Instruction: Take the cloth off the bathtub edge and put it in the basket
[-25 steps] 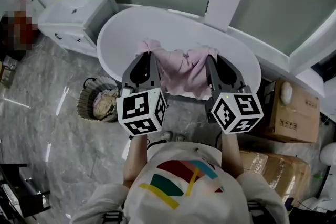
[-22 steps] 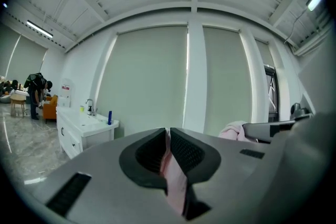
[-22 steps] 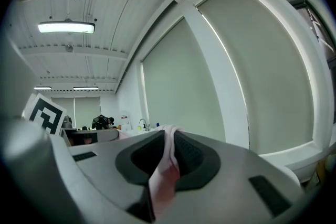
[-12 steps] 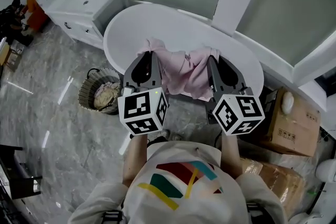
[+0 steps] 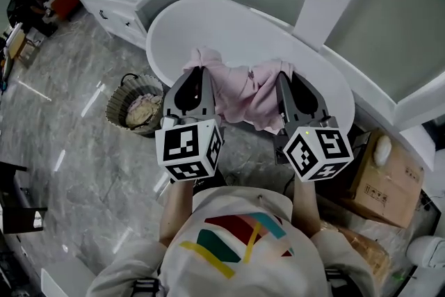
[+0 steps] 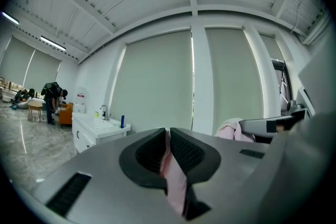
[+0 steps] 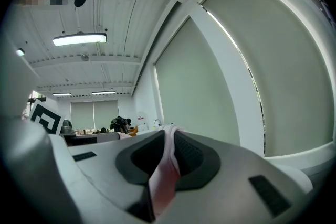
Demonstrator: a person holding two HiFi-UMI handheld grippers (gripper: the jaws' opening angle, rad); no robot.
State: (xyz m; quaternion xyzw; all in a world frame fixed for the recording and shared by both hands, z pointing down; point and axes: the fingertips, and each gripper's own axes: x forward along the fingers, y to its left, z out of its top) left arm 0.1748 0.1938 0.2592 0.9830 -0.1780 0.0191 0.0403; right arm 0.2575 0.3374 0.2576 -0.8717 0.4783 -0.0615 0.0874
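Pink cloth (image 5: 240, 90) spans both grippers and sags in the middle over the near rim of the white bathtub (image 5: 208, 24); contact with the rim can't be made out. Left gripper (image 5: 197, 70) is clenched on one end, with fabric pinched between its pads. Right gripper (image 5: 285, 77) is clamped on the other end. Woven basket (image 5: 117, 106) sits on the grey floor (image 5: 69, 170) left of the tub, well apart from the cloth, with pale fabric inside.

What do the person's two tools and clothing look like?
Left tool and right tool match: grey tapering bodies, black ribbed jaws, each with a white cube of black square markers. The person wears a white shirt with red, green, yellow and teal stripes.
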